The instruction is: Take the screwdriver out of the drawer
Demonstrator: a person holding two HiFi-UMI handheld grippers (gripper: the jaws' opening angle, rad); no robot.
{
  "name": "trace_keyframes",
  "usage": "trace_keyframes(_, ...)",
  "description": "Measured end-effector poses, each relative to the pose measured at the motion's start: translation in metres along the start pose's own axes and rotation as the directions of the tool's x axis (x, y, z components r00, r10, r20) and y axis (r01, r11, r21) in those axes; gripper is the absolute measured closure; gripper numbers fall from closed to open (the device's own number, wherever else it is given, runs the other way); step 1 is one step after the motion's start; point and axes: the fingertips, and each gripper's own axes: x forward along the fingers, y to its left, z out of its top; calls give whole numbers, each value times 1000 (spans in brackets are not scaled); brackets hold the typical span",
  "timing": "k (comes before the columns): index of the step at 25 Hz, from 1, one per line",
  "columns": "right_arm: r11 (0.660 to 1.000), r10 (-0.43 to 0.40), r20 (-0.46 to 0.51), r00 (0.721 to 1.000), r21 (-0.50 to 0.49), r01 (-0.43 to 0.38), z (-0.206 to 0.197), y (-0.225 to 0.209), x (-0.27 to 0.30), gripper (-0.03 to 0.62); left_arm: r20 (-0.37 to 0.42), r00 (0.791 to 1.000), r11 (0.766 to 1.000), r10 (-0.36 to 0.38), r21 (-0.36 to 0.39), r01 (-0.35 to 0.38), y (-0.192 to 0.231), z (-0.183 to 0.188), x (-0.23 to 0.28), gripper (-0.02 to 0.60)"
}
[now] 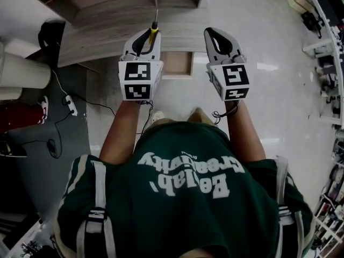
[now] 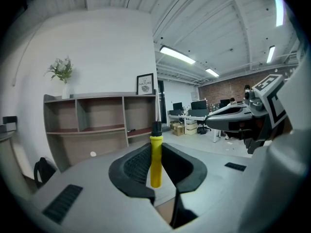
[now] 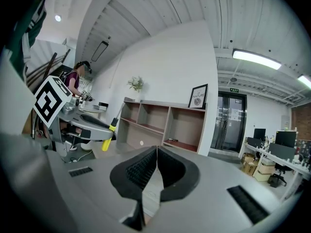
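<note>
Plainly, the left gripper [image 1: 146, 36] is clamped on the screwdriver [image 1: 153, 34]. In the left gripper view its two black ribbed pads press on either side of the yellow handle, which stands upright between them, with the black collar and thin shaft rising above the jaw tips. The tool is held in the air in front of the wooden shelf unit [image 2: 97, 125], with its shaft pointing toward the shelves. The open drawer [image 1: 177, 64] juts out from the foot of that shelf unit, and the screwdriver is clear of it, up and to its left in the head view. The right gripper [image 1: 215, 36] is held level in front of the shelf unit, on the drawer's other side, apart from the left one. Its jaws are closed pad against pad with nothing between them. On top of the shelf unit stand a small framed picture [image 2: 145, 84] and a vase of pale flowers [image 2: 62, 72].
</note>
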Motion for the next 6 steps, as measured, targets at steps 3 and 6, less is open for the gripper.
trace_keyframes(3,1000,0,-2,1000,3,0,-2,0,-1,560,10,1000,1000,-7,-2,7,-2,2,0,503)
trace_keyframes(6,1000,2,-8,1000,3,-2,-4,2,-2,560,8,1000,1000,-15,-6,15,-3,1,-1,503)
